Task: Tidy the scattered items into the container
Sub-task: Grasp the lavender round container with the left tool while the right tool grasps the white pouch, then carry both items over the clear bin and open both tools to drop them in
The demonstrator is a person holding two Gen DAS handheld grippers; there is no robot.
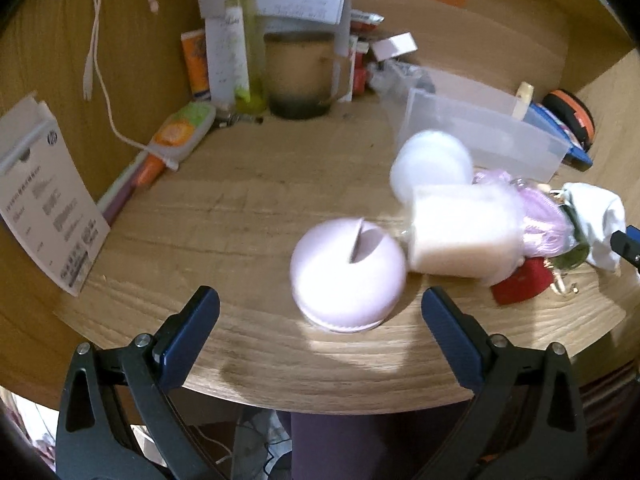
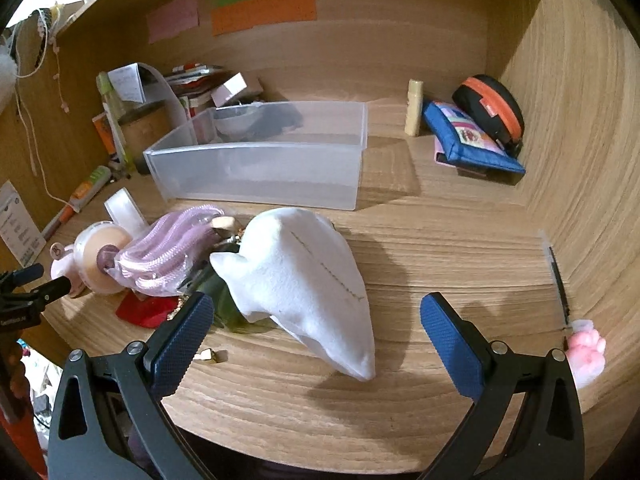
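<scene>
A translucent plastic container (image 2: 260, 178) (image 1: 480, 136) stands on the wooden desk behind a heap of items. A round lilac case (image 1: 346, 270) lies just ahead of my left gripper (image 1: 320, 304), which is open and apart from it. Beside the case lie a cream jar on its side (image 1: 460, 232) (image 2: 100, 256), a white round lid (image 1: 432, 162), a lilac mesh bundle (image 2: 168, 248) (image 1: 540, 220) and a red piece (image 1: 520, 286) (image 2: 146, 310). A white sock (image 2: 300, 280) (image 1: 600, 216) lies in front of my right gripper (image 2: 316, 316), open, nothing between its fingers.
At the back left stand a candle jar (image 1: 300, 76), a spray bottle (image 1: 240, 44), papers and tubes. A blue pouch (image 2: 468, 136), a black-orange case (image 2: 490, 108) and a cream stick (image 2: 414, 108) sit right of the container. A pink toy (image 2: 586, 354) and a pen (image 2: 558, 280) lie by the right wall.
</scene>
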